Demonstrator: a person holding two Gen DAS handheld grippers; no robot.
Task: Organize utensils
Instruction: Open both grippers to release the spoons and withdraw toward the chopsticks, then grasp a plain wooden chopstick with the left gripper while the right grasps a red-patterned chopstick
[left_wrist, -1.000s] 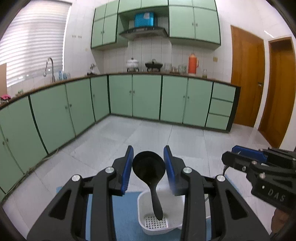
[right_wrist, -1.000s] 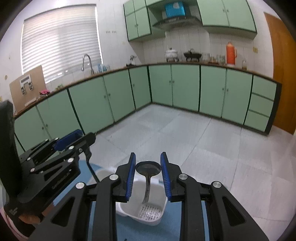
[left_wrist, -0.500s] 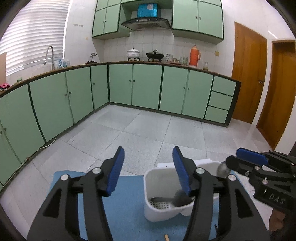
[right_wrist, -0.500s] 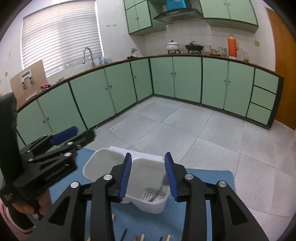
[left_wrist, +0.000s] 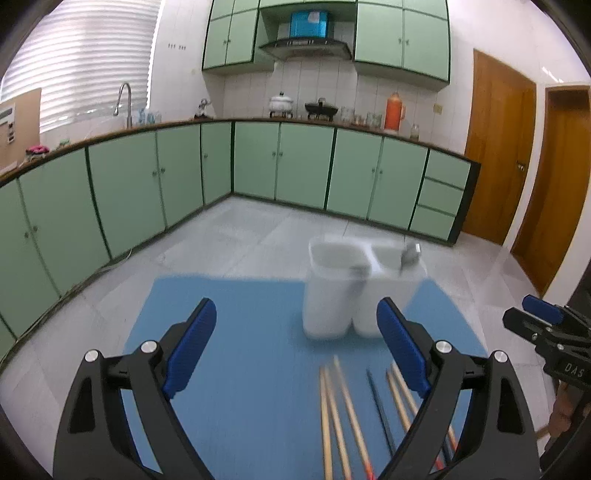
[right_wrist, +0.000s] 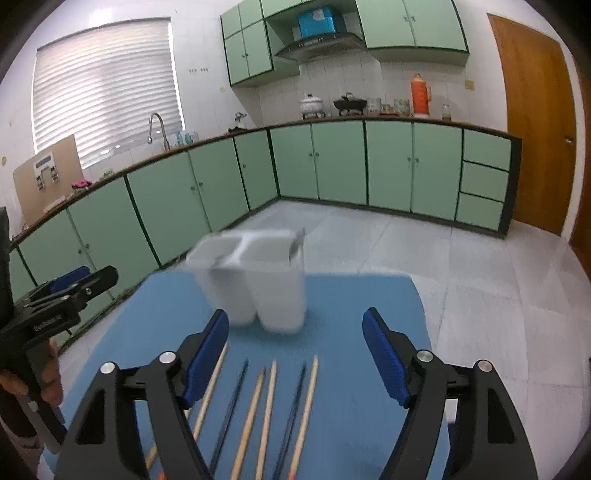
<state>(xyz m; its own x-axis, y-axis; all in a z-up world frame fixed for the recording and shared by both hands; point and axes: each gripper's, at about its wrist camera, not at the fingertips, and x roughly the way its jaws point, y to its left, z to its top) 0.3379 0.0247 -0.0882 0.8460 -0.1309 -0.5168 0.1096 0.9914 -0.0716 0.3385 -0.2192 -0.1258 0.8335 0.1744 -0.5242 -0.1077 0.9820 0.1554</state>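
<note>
A white two-compartment utensil holder (left_wrist: 354, 291) (right_wrist: 258, 277) stands on a blue mat (left_wrist: 240, 354) (right_wrist: 354, 332). Spoon ends (left_wrist: 410, 254) (right_wrist: 297, 242) stick out over its rim. Several wooden and dark chopsticks (left_wrist: 343, 413) (right_wrist: 266, 406) lie on the mat in front of it. My left gripper (left_wrist: 297, 350) is open and empty, back from the holder. My right gripper (right_wrist: 295, 358) is open and empty above the chopsticks. Each gripper shows at the edge of the other's view, the right gripper (left_wrist: 546, 332) and the left gripper (right_wrist: 66, 295).
The mat lies on a pale table top (right_wrist: 498, 350). Green kitchen cabinets (left_wrist: 295, 166) line the far walls, with a sink tap (left_wrist: 123, 99) on the left and wooden doors (left_wrist: 498, 155) on the right.
Both grippers let go of their spoons into the holder, opened wide and pulled back and down. The chopsticks on the mat have come into view.
</note>
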